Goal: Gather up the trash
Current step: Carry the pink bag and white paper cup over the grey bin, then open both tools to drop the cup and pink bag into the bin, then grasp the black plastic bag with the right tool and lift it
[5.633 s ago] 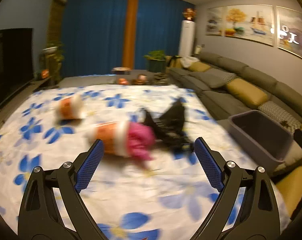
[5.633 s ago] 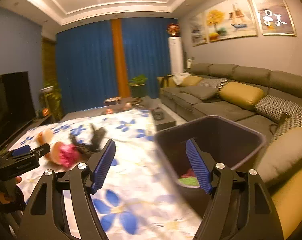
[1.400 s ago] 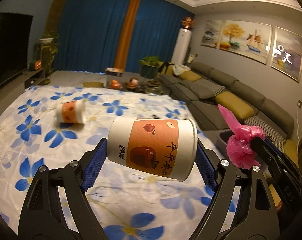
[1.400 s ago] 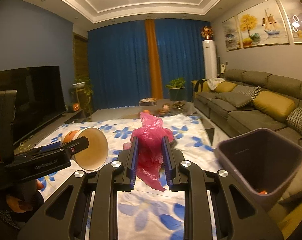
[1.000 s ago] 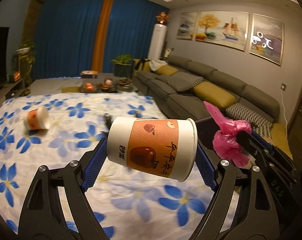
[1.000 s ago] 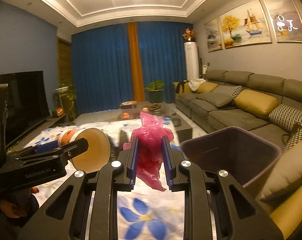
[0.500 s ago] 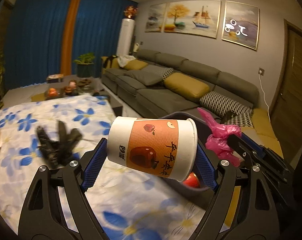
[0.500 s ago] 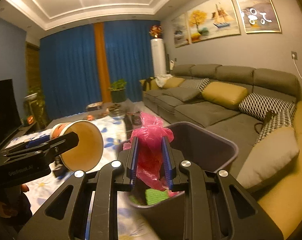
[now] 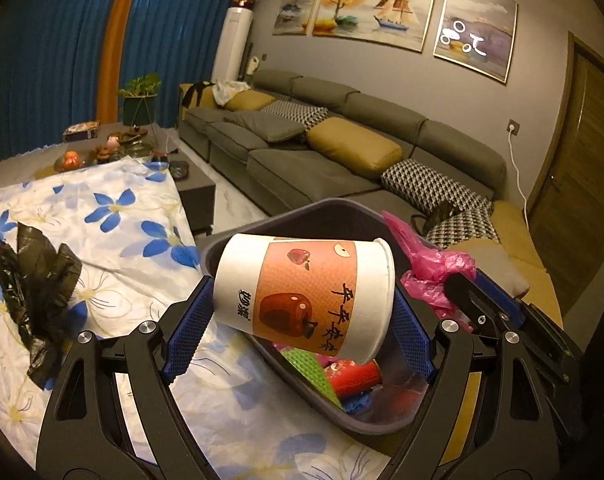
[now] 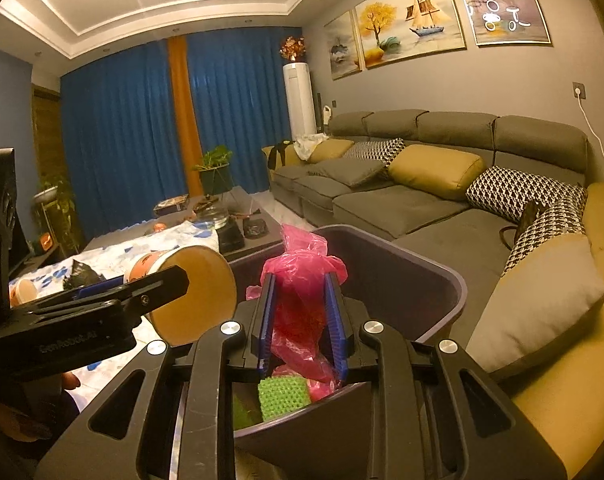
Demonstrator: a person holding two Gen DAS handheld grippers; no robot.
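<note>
**Cup and pink bag held over the bin**

The left gripper (image 9: 302, 318) stands wide, its blue pads clamped on the ends of a paper cup (image 9: 306, 294) that lies on its side between them, mouth to the right. The cup hangs over the near-left part of the bin (image 9: 261, 222). The right gripper (image 10: 299, 320) is nearly closed, pinching a crumpled pink bag (image 10: 302, 276) between its pads; the bag bulges above the fingertips and trails below them, also over the bin's mouth. In the left view that bag (image 9: 434, 268) sits just right of the cup.

The bin, dark and square-mouthed, stands off the right edge of the flowered worktop (image 9: 113, 232), just beside it, with the sofa (image 9: 342, 160) behind. Inside it lie a green mesh piece (image 10: 281, 394), something red and cylindrical (image 9: 354, 374) and more pink scraps (the rest is a dim jumble, too dark to name).

A black bag (image 9: 33, 292) lies crumpled near the worktop's left edge. A second cup (image 10: 21, 290) shows far back in the right view, half hidden behind the left gripper's arm. The cup and both grippers cover much of the bin's floor, and its near wall is cut off by the right gripper's frame.
</note>
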